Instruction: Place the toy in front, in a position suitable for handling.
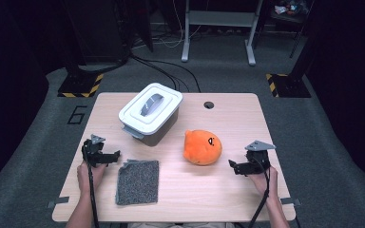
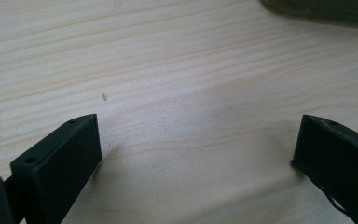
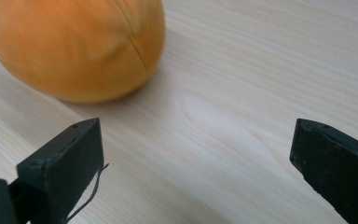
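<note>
- The right hand-held gripper (image 1: 234, 166) is held low over the tabletop (image 1: 228, 118) with its jaws spread wide and nothing between them.
- The orange plush toy (image 1: 202, 147) lies just ahead of that hand-held gripper, near but not touching it; in the right gripper view the orange plush toy (image 3: 79, 46) sits beyond the left jaw, off the line between the jaws, so a grasp would probably call for a swing toward it.
- The left hand-held gripper (image 1: 115, 156) is rested at the tabletop's near left, jaws apart and empty, seemingly parked out of the way.
- A grey cloth (image 1: 138, 181) is laid flat just beside the left hand-held gripper, on the side toward the toy.
- A lidded white bin (image 1: 150, 112) stands farther ahead of the left hand-held gripper, its lid closed; it is judged a likely destination for the toy.
</note>
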`<state>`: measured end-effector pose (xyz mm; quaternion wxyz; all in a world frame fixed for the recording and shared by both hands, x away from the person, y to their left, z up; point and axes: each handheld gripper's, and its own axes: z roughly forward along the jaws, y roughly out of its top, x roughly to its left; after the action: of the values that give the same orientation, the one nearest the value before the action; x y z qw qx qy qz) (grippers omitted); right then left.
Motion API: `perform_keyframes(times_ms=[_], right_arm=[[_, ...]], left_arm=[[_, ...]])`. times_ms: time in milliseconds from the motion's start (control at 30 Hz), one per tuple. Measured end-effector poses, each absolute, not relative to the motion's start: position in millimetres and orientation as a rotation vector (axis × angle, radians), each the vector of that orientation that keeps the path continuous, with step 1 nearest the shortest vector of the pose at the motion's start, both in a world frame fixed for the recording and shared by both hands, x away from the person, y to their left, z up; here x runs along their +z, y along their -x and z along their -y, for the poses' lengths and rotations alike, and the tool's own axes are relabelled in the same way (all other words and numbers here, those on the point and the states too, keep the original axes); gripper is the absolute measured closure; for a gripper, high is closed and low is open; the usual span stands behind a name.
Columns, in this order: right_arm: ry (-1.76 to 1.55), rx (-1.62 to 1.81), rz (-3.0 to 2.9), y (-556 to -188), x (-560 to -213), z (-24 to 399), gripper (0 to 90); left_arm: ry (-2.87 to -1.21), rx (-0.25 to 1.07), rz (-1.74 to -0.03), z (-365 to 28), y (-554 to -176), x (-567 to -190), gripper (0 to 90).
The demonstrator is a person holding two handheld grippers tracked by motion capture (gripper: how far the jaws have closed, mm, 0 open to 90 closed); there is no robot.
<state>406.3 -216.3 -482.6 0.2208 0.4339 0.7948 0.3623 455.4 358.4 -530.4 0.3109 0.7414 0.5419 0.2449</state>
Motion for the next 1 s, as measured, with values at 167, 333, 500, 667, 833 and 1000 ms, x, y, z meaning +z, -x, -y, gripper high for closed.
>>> perform_keyframes(times_ms=[167,333,500,667,833,1000], right_arm=[[-1.277,0.971,-2.164,-397,-505,230,2.0],[-1.334,0.963,-2.127,-392,-521,242,1.9],[-1.337,0.902,-2.124,-393,-528,246,0.0],[-1.325,0.886,-2.136,-394,-529,244,0.0],[-1.308,0.877,-2.143,-393,-529,244,0.0],[-1.338,0.897,-2.152,-395,-529,245,0.0]], left_arm=[[-1.953,0.652,-1.430,-358,-455,-531,0.4],[-1.952,0.651,-1.432,-358,-455,-531,0.4],[-1.928,0.629,-1.443,-359,-456,-532,1.7],[-1.930,0.630,-1.439,-360,-457,-532,1.7],[-1.932,0.633,-1.438,-360,-456,-532,1.9],[-1.918,0.540,-1.493,-367,-451,-524,2.7]])
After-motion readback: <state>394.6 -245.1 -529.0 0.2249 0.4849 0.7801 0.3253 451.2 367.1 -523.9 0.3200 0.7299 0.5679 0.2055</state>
